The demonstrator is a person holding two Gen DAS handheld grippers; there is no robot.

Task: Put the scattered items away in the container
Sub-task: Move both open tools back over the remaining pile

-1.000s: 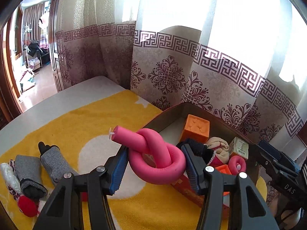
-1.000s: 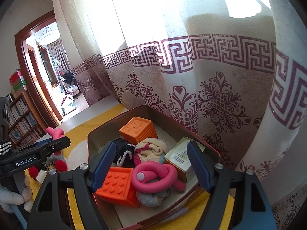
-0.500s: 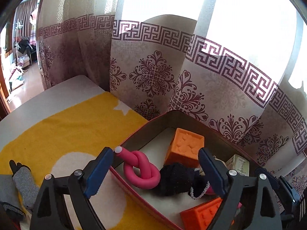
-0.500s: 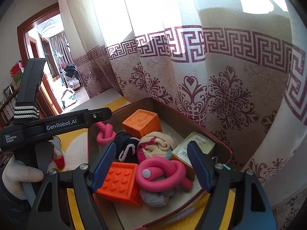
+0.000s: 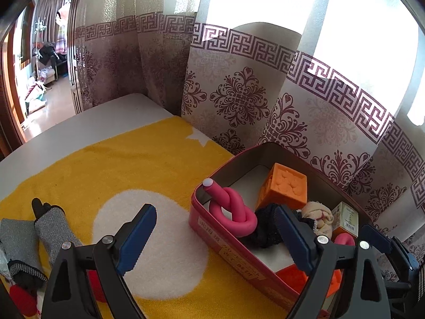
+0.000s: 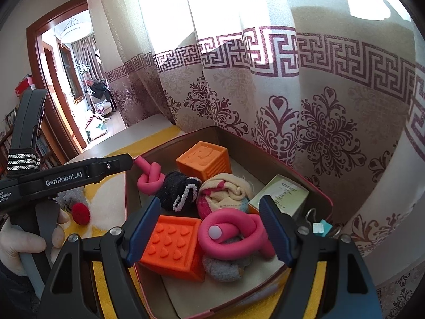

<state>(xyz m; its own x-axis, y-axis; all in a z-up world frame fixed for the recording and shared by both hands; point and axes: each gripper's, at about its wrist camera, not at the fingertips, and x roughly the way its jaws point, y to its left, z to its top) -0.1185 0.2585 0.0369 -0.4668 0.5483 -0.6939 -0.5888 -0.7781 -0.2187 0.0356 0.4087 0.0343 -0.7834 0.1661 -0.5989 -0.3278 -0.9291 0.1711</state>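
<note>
A: Left wrist view. State of the fingers [image 5: 138,239]?

B: The left gripper [image 5: 215,239] stands wide apart with nothing between the pads. It straddles the near-left wall of the red tin [image 5: 225,244]: left finger over the yellow towel [image 5: 119,164], right finger inside the tin above a black sock [image 5: 265,228].

A: Where is the knotted pink foam roller [image 5: 233,210]?

B: In the tin's left corner, apart from both pads, one capped end tilted up over the rim. An orange embossed cube [image 5: 284,188] sits behind it, toward the curtain [image 5: 239,101].

A: What remains outside the tin?

B: Grey socks [image 5: 39,234] lie on the towel, well to the left of the tin, long axes running roughly away from the camera. A red item shows at the lower-left edge; I cannot tell what it is. Judged from position, the left gripper is the nearer one, and its next reach goes left, away from the tin.

A: Right wrist view?

B: The right gripper [image 6: 209,228] is held partly apart over the tin's near end, gripping nothing. Beneath it lie a second pink roller [image 6: 233,239] and an orange studded block [image 6: 172,247]. A rolled cream cloth [image 6: 225,194] and a pale green carton [image 6: 279,196] lie further in. The left gripper's arm crosses at the tin's left, a gloved hand [image 6: 21,242] on its handle. A red pompom [image 6: 81,212] rests on the towel left of the tin.
</note>
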